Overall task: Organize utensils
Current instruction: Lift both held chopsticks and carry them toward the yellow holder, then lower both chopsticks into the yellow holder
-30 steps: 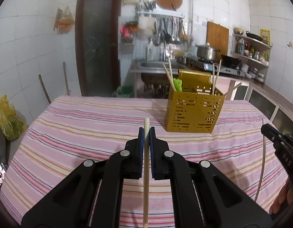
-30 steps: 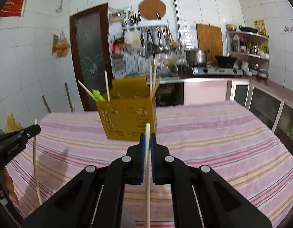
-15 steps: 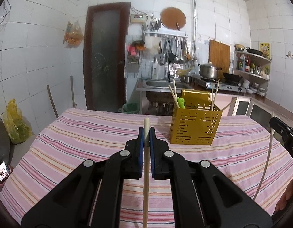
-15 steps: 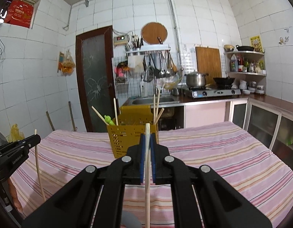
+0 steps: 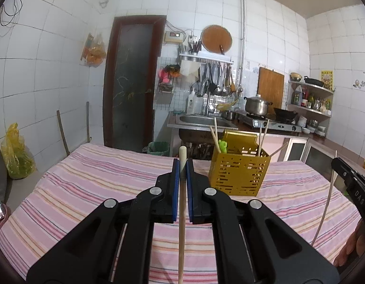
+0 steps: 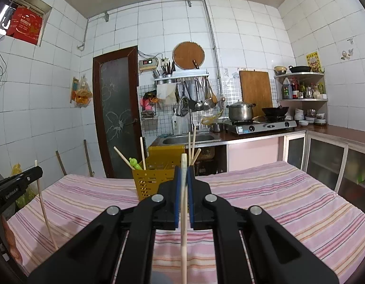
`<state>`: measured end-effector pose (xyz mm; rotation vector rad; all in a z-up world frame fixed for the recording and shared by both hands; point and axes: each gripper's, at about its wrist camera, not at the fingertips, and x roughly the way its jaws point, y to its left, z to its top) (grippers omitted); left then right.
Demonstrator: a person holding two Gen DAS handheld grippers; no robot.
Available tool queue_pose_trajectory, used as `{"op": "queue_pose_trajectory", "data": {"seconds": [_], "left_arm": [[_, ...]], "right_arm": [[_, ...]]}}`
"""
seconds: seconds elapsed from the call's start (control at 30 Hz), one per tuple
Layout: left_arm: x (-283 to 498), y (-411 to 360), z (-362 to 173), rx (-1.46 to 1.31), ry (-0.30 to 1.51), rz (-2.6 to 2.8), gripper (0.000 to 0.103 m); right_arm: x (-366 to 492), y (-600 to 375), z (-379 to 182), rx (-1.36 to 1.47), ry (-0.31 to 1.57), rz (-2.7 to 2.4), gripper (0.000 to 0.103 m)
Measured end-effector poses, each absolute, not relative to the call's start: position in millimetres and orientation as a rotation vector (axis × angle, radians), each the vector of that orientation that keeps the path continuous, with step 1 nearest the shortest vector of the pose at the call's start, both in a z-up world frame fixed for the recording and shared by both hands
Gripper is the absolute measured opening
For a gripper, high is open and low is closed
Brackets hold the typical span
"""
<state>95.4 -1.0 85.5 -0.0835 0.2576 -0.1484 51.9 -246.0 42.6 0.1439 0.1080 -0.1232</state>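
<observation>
Chopsticks are sitting clamped in both grippers. Nearest the left wrist camera, the left gripper (image 5: 182, 165) is pinching a wooden chopstick (image 5: 181, 213) between its blue pads (image 5: 175, 189); the stick is running straight along the gap, its rounded tip poking out just past the fingertips. Nearest the right wrist camera, the right gripper (image 6: 183, 172) is squeezing a paler chopstick (image 6: 183, 213) the same way, with the tip rising a little above the pads (image 6: 176, 194).

Beneath both tools a table covered in a pink striped cloth (image 5: 87, 184) is stretching away. In the left view the right gripper (image 5: 353, 184) is showing at the right edge with its thin stick (image 5: 324, 210) hanging down from it, and fingers of the person's hand (image 5: 350, 248) are peeking in below. In the right view the left gripper (image 6: 14, 187) is appearing at the left edge, its stick (image 6: 44, 208) slanting down toward the cloth (image 6: 277, 189).

Farther along the table a yellow slotted utensil holder (image 5: 239, 175) is standing upright on the cloth, well apart from both grippers. Several chopsticks (image 5: 263, 135) are leaning out of it, and a green item (image 5: 222, 145) is sticking up among them. In the right view the holder (image 6: 147, 182) is partly hiding behind the fingers.

Beyond the table, a sink (image 5: 201, 119), a steel pot (image 5: 257, 105) on a stove and a dark door (image 5: 130, 82) are lining the tiled wall.
</observation>
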Motion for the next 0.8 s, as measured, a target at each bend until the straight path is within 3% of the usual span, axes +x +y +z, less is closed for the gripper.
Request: {"op": "queue_pose_trajectory", "data": {"seconds": [0.33,0.8], "left_arm": [[116.1,-23.4,114.3,-0.083,0.211,-0.188,0.004],[194.2,-87.7,214.3,-0.15,-0.003,-0.299,0.004]], "right_arm": [[68.8,-251.6,64.5,0.136,0.067,-0.121,0.006],[153.7,-269.3,153.7,0.172,-0.084,-0.122,0.006]]}}
